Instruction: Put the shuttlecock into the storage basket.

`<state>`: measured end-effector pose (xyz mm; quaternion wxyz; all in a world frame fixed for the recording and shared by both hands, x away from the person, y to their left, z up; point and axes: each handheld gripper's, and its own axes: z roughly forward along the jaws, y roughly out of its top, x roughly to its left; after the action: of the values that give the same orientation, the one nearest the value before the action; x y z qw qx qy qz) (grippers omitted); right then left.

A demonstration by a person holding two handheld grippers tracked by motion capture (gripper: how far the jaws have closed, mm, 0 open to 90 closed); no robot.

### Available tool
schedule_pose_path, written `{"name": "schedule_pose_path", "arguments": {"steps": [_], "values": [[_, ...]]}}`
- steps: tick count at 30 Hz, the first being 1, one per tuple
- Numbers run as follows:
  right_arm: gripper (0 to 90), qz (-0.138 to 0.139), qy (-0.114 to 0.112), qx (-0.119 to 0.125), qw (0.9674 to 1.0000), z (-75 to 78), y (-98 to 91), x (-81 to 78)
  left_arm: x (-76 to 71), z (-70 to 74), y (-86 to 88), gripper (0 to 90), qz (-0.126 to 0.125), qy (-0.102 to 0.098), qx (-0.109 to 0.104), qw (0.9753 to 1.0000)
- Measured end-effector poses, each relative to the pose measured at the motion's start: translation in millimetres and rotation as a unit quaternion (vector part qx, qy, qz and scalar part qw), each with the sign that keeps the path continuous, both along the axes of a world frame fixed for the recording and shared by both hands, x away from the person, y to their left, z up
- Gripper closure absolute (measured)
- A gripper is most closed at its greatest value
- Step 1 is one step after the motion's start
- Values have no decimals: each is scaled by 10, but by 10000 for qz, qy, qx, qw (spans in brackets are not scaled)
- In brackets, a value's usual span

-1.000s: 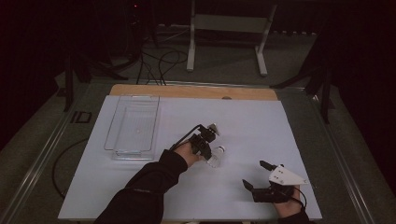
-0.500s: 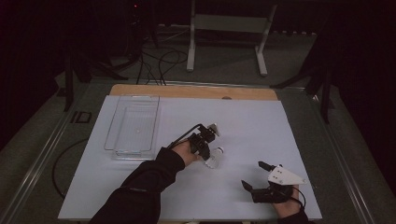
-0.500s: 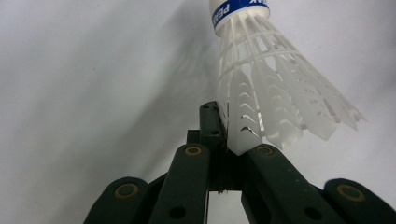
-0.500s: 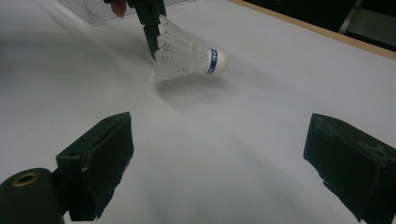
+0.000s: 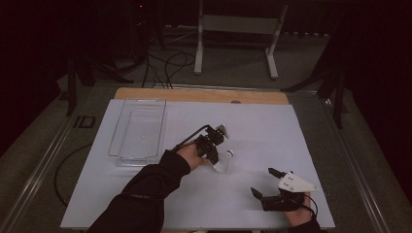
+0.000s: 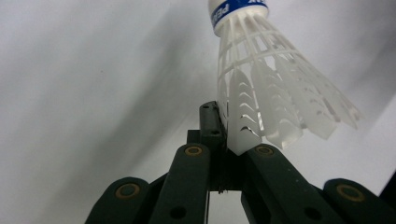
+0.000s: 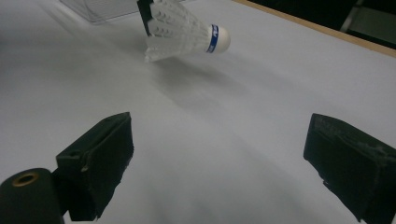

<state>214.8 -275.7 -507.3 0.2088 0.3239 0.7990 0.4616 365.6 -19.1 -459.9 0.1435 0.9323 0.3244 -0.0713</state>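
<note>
A white plastic shuttlecock (image 5: 223, 162) with a blue band under its cork hangs just above the white table top (image 5: 262, 131), near the middle. My left gripper (image 5: 216, 156) is shut on the edge of its skirt. In the left gripper view the jaws (image 6: 223, 127) pinch the skirt's rim, and the shuttlecock (image 6: 271, 93) points up and away. My right gripper (image 5: 266, 182) rests low at the front right, open with nothing between its jaws. In the right gripper view (image 7: 219, 154) the shuttlecock (image 7: 187, 32) lies level ahead, cork to the right.
A clear plastic tray (image 5: 116, 133) stands at the table's left, beyond my left hand; its corner (image 7: 100, 9) shows in the right gripper view. A wooden strip (image 5: 199, 95) runs along the far edge. A metal stand (image 5: 233, 29) and cables lie on the floor behind.
My left gripper has risen a little with the shuttlecock in it. The right gripper has kept still.
</note>
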Motion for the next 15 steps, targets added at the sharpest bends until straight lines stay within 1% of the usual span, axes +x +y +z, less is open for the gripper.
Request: {"name": "schedule_pose_path", "arguments": {"steps": [1, 10, 12, 13, 15], "values": [[83, 0, -3, 0, 10000, 1, 0, 0, 5, 16, 6, 900, -8, 25, -22, 10000], [83, 11, 24, 2, 10000, -7, -1, 6, 12, 145, 59, 900, 33, -78, -52, 10000], [83, 15, 18, -9, 10000, -5, 1, 4, 17, 172, 77, 900, 58, -68, -105, 9999], [83, 24, 20, -2, 10000, -3, 2, 2, 22, 187, 88, 900, 36, -84, -90, 9999], [83, 32, 17, -24, 10000, 0, 6, 0, 25, 210, 108, 900, 87, -111, -120, 9998]]}}
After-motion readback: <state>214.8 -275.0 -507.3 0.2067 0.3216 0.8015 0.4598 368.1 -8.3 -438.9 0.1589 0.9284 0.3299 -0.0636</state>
